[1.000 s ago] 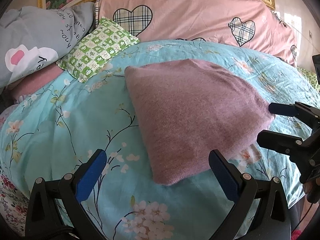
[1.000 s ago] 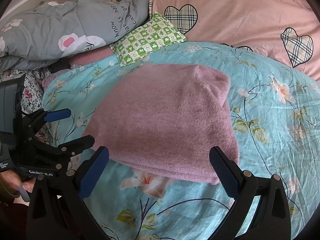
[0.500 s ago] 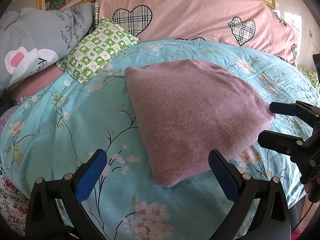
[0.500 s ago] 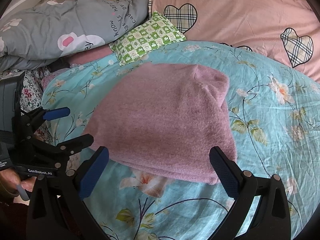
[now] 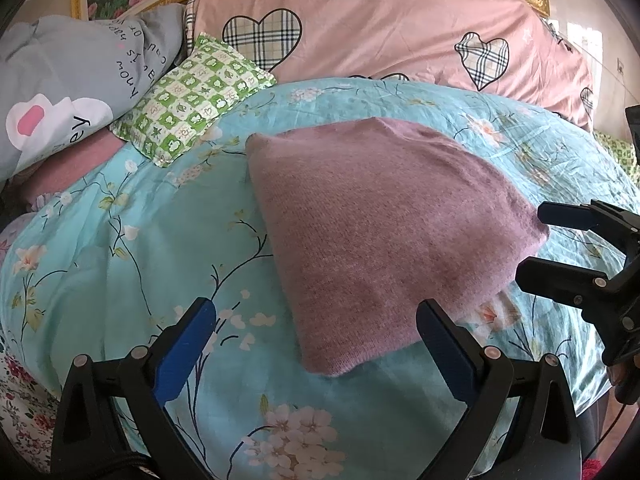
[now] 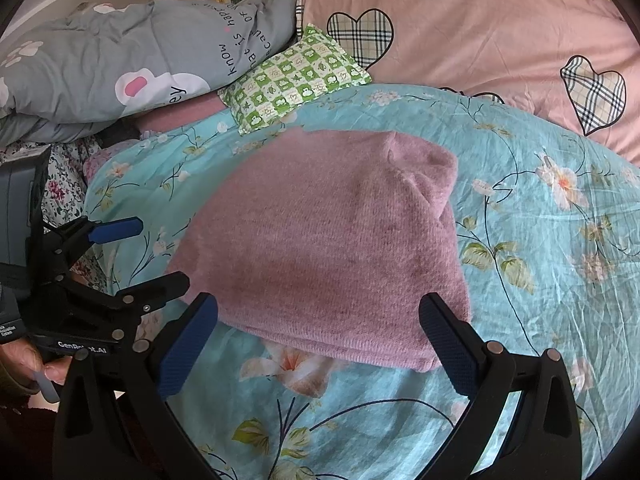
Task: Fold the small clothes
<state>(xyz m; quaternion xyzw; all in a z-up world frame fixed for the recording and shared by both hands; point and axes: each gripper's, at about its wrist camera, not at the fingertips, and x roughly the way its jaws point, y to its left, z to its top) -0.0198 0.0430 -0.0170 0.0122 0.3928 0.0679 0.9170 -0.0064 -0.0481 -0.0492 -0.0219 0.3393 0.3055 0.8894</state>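
Both tongs spread wide, nothing between the pads: left gripper (image 5: 316,340) hovers over the near-left corner of the garment, right gripper (image 6: 318,334) over its near edge. Each one also shows from the side in the other's view, fingers apart there too.

Bed cover (image 5: 120,248), turquoise floral, fills most of both views and lies soft and slightly rumpled. Pink heart-print pillow (image 5: 380,28) and grey quilt (image 5: 68,76) at the far end, small green checked pillow (image 5: 192,96) between them, well apart from the work.

Purple knit garment (image 5: 380,232) lies centred on the cover, already folded into a compact layered pad; right wrist view shows a stacked near edge and a small bump at the far corner (image 6: 420,164).

Judgement: fold looks near finished, maybe one more halving or a tidy. To do it well: pinch all layers at the two near corners, not just the top ply, avoid catching the cover, lift evenly, lay near edge onto far edge, release together.
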